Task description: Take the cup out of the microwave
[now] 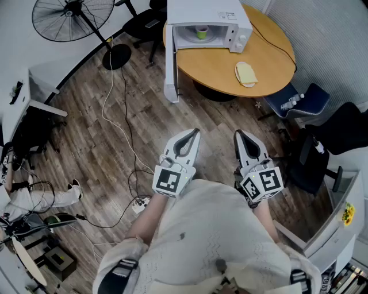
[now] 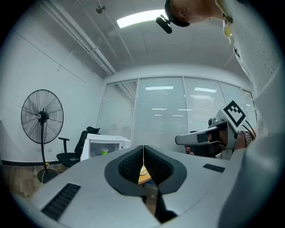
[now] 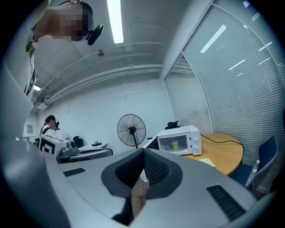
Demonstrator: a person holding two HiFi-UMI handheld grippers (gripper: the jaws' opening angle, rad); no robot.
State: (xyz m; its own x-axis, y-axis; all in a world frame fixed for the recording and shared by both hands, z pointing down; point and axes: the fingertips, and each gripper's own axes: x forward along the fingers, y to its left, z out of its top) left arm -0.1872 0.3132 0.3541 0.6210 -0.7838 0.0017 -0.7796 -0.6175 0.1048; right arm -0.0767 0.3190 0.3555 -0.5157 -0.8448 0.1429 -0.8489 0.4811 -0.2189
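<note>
1. The green cup (image 1: 201, 33) stands upright inside the microwave (image 1: 214, 14), near the middle of its chamber. Nothing is touching it.
2. The microwave sits at the far edge of a round wooden table (image 1: 221, 66). Its door (image 1: 171, 63) is swung wide open to the left side.
3. A pale yellow cloth (image 1: 246, 74) lies on the tabletop in front of the microwave, toward its right, apart from it. A black cord (image 1: 276, 43) runs across the table on the microwave's control-panel side.
4. The left gripper (image 1: 194, 133) is held close to the person's body, well apart from the table. It points level toward the microwave, its jaws pressed fully together with nothing between them.
5. The right gripper (image 1: 239, 134) is held just beside it, tipped slightly downward. Its jaws are also closed tip to tip and empty.
6. From the right gripper view, the cup (image 3: 175, 145) shows through the open front of the microwave (image 3: 180, 140), far beyond the closed tips.
7. A black standing fan (image 1: 72, 17) stands on the wood floor to the left of the table. Loose cables (image 1: 123, 123) trail across the boards between it and the person.
8. A blue chair (image 1: 302, 100) sits to the right of the table.
</note>
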